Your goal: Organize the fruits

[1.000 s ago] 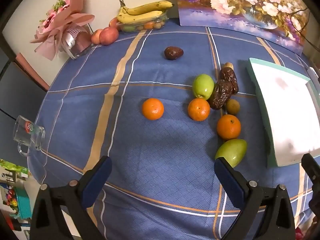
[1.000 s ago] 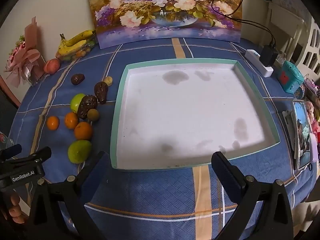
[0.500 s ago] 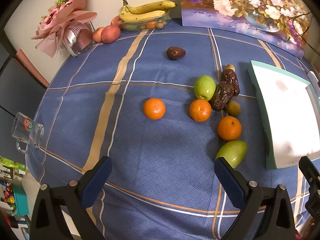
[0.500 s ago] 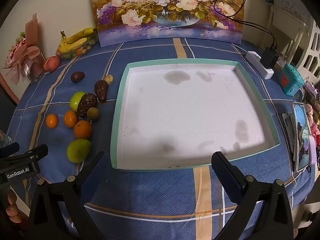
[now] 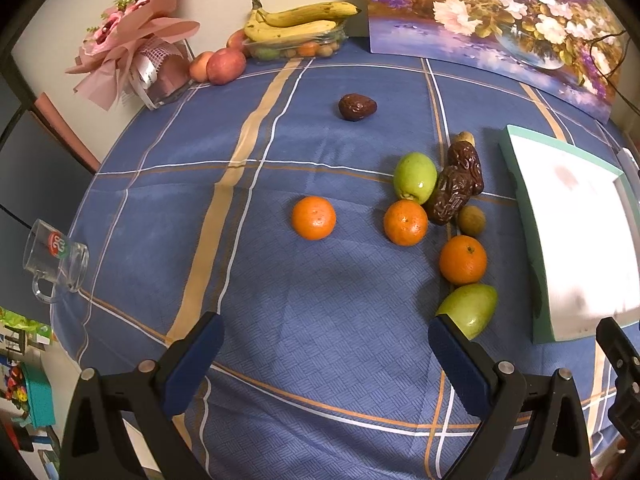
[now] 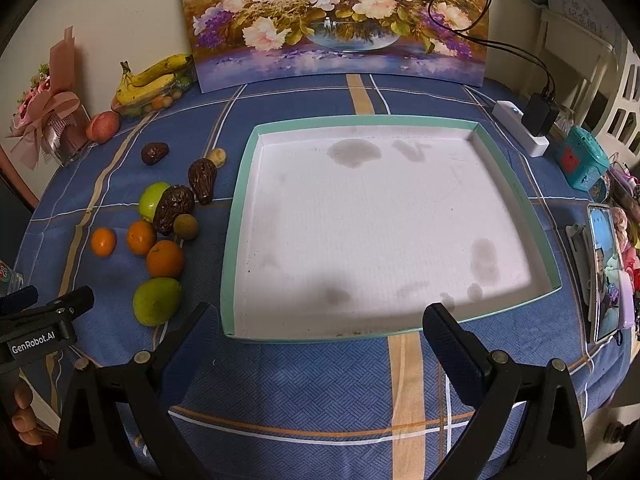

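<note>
Loose fruit lies on the blue checked tablecloth, left of a white tray with a teal rim. There are three oranges, a green apple, a green mango, two wrinkled brown dates, a small brown round fruit and a lone dark date farther back. My left gripper is open above the cloth in front of the fruit, its right finger near the mango. My right gripper is open at the tray's near edge, holding nothing.
A banana bunch on a clear box, peaches and a pink bouquet stand at the back left. A glass mug sits at the left table edge. A flower painting leans on the wall; a power strip, teal toy and phone lie to the right.
Both views have shifted slightly; the left gripper has edged a little forward over the cloth and the fruit sits slightly lower in its view. No fruit moved. Both grippers stayed open.
</note>
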Available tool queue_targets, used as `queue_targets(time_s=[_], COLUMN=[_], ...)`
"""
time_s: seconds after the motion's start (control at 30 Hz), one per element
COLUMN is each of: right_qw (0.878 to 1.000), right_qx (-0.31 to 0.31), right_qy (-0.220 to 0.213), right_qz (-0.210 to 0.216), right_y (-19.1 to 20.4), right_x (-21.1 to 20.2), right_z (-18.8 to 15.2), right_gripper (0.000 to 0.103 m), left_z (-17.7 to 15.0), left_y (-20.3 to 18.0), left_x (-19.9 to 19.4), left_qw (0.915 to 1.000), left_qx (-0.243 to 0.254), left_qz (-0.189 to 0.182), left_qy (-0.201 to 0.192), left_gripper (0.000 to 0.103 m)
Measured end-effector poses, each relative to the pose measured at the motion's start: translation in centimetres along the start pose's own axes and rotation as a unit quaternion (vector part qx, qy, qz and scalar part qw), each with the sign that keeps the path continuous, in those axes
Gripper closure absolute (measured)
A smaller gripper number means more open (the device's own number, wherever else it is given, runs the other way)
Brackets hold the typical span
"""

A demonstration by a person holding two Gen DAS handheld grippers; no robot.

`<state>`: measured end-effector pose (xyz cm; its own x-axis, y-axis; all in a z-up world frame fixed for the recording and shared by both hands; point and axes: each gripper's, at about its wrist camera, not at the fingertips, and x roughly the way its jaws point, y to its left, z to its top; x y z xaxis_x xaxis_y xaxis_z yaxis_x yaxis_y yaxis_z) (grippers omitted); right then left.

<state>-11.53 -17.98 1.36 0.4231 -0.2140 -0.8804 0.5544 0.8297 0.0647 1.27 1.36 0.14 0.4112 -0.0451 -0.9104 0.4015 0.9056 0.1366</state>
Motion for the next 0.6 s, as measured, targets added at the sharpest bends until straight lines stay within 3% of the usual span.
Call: queue_targets(time_s=[0.6], right_qw=[1.000], right_qx=[0.000], right_qy=[0.001], right_qz=[0.000], right_y=[0.05], right_x=[-0.06], right_z=[0.17], right_gripper=[0.001], left_z=[0.03], left_y=[0.41], left_x=[-0.50], left_qw=[0.9999], left_qx=[-0.008], left_qz=[-0.006], left_qy=[-0.010], left_gripper=[0.000])
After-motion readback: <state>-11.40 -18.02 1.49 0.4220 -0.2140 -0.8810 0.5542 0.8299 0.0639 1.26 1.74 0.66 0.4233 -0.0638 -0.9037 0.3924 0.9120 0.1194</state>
